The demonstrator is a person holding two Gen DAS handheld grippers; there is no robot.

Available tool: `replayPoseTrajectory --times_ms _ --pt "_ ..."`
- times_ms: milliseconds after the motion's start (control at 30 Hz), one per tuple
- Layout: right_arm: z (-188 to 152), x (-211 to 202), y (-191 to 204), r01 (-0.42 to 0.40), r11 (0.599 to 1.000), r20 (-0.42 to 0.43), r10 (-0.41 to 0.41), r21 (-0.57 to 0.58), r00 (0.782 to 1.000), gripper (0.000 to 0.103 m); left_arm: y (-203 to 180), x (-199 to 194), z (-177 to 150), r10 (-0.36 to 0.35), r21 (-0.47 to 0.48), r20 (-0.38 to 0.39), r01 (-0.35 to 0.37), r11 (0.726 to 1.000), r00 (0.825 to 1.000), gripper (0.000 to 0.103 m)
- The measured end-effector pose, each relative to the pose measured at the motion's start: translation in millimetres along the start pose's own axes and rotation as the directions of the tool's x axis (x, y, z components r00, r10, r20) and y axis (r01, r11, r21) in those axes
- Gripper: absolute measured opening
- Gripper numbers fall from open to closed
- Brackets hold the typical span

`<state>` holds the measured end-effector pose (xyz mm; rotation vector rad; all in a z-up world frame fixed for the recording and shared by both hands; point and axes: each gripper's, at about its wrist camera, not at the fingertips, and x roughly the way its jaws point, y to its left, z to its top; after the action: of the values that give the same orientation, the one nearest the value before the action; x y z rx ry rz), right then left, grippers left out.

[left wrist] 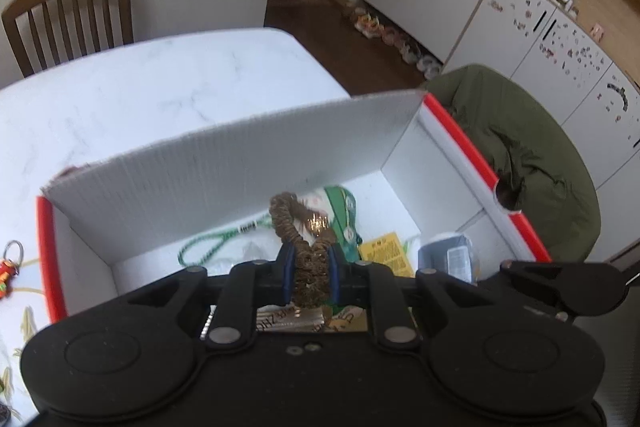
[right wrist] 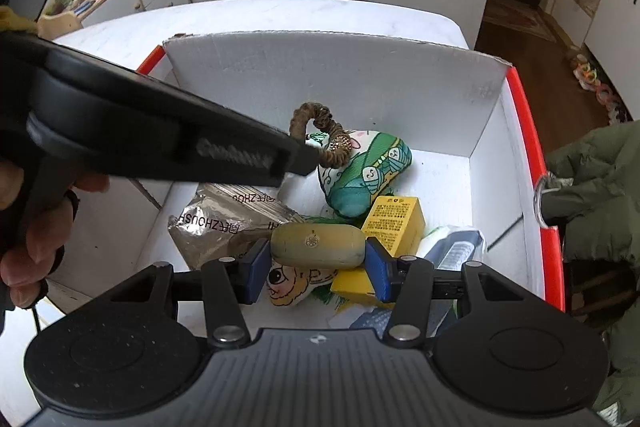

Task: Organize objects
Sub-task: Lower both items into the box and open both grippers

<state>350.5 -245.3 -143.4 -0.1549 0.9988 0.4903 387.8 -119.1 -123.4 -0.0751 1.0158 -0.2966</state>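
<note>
Taking the white box point(right wrist: 488, 131) with its red rim as the landmark, a small orange keyring charm point(left wrist: 5, 273) lies on the marble tabletop point(left wrist: 140, 95) outside its left wall, cut off by the frame edge and too small to make out.

Over the box's left half, the left tool point(left wrist: 311, 269) is pinched on a brown braided ring point(left wrist: 298, 227). The ring stands upright, its loop pointing away from the camera toward the far wall; its lower end is hidden between the blue pads point(left wrist: 289, 273). In the right wrist view that tool's black body covers the near-left corner, and the lettering moulded on its side is too blurred to read. A hand point(right wrist: 36, 227) grips its handle at the left edge.

On the box floor, a crumpled silver packet point(right wrist: 212, 223) reads "ZHUSHU" upside down. Beyond it lies a green patterned pouch point(right wrist: 364, 175), and a green beaded string point(left wrist: 212, 241) trails to its left.

Toward the middle, the right tool point(right wrist: 318, 267) is clamped on a yellowish oval case point(right wrist: 318, 245), its long axis lying crosswise between the pads, a small emblem on its face. A cartoon-printed cloth point(right wrist: 298, 285) is partly hidden beneath.

Right of that sits a yellow carton point(right wrist: 394, 223) whose print is illegible. A green jacket point(right wrist: 592, 179) lies outside the right wall.
</note>
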Motion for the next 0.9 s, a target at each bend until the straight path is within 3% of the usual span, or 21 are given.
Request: replayPoseTrajectory --times_ms 433,900 --pt "4.4 5.1 1.2 0.007 1.0 0.004 -0.007 -0.025 1.0 0.05 10.8 27.3 -2.7 0.054 -0.038 -0.136 -0.06 0.997 0.989 0.022" --pt "5.0 -10.3 -14.4 0.0 1.0 0.037 -0.001 0.023 0.999 0.055 9.3 12.2 -2.6 0.054 -0.034 -0.082 -0.057 0.998 0.995 0.054"
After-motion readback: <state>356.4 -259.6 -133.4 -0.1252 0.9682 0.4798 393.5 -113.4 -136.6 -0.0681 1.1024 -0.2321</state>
